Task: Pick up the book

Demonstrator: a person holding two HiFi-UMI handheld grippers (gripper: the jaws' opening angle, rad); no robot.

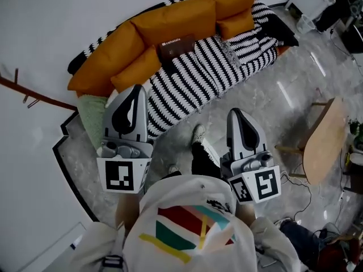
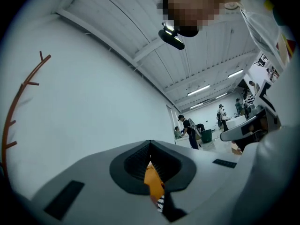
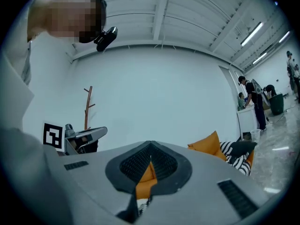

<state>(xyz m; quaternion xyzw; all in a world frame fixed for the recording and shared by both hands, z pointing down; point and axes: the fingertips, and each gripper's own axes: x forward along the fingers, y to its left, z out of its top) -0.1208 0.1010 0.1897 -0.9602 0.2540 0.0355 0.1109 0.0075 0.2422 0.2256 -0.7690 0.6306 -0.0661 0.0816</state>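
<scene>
Both grippers are empty with jaws together. The left gripper [image 1: 138, 89] and right gripper [image 1: 234, 113] are held out level in front of the person, well short of the sofa [image 1: 102, 55]. Each gripper view shows the pads meeting at the tips, with only orange cushion and striped fabric seen through the slot behind them.

The book [image 1: 176, 46] is dark with a light label. It lies on the striped blanket [image 1: 210, 72] at the back of the seat, against the orange cushions [image 1: 170, 18]. It is well apart from both grippers, a bit nearer the left one's line.

Step in hand, as I judge it: the approach, with no grasp yet.

Doing it well:
- Close the gap first, then spread the jaws before arriving, since shut tips would only shove the book into the cushions.
- Probably one gripper is enough. Come at the front edge nearest the person, not the edge against the cushions.
- The blanket is soft, so press the lower jaw into it to get under the cover, then clamp across the thickness.
- Grip near the spine if possible. I can't tell from here which side that is. A grip on the loose pages will likely let the book fan open.
- Lift straight off, and watch for blanket caught in the jaws.
</scene>
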